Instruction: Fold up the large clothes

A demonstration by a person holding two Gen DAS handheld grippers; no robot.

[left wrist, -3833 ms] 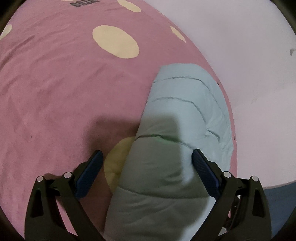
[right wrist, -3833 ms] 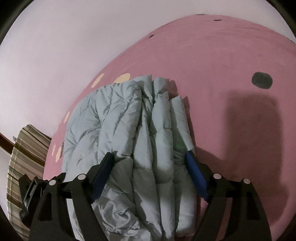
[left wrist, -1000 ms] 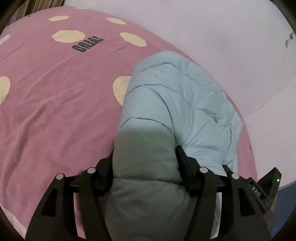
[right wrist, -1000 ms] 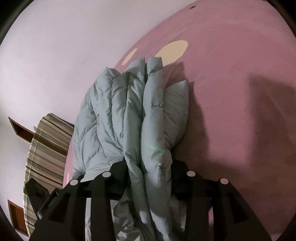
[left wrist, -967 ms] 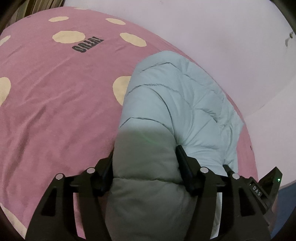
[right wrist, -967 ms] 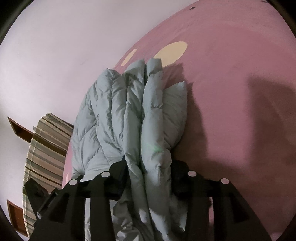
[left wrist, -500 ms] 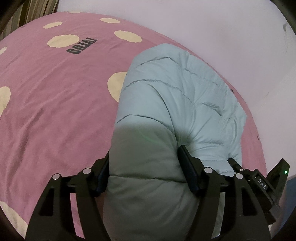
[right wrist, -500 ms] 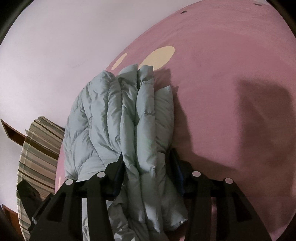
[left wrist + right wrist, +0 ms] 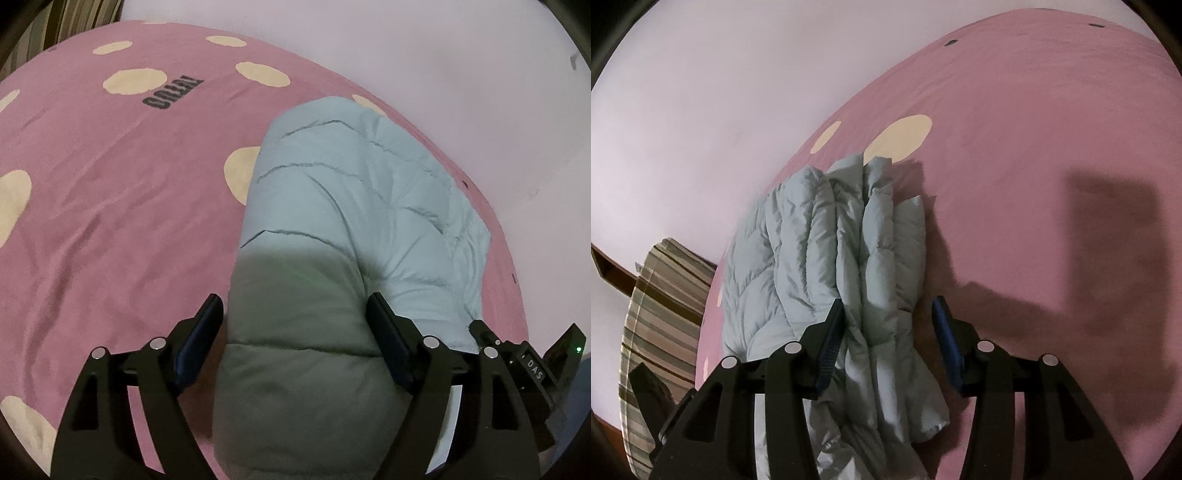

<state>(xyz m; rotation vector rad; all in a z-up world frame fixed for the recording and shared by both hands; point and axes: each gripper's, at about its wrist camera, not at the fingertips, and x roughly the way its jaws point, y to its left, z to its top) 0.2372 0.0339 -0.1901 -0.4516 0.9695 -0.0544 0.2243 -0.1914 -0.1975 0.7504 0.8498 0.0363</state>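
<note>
A light blue puffy jacket (image 9: 343, 206) lies folded into a thick bundle on the pink bedspread (image 9: 110, 221) with cream dots. My left gripper (image 9: 295, 314) straddles the bundle's near end; its jaws are opening, and the left pad (image 9: 199, 343) stands just clear of the fabric. In the right wrist view the jacket (image 9: 820, 243) shows its stacked layers edge-on. My right gripper (image 9: 886, 317) is around those layers with its jaws parted. The left pad (image 9: 829, 343) still touches the cloth, while the right pad (image 9: 945, 339) stands apart from it.
A striped pillow (image 9: 653, 332) lies past the bed's left edge, by a brown wooden frame (image 9: 605, 266). A pale wall (image 9: 701, 92) runs close behind the jacket. The right gripper's body (image 9: 535, 369) shows low at the right of the left wrist view.
A second ago both grippers squeezed the jacket bundle. Both pairs of jaws have since widened and the fabric has puffed back out. Neither hand has shifted much.
</note>
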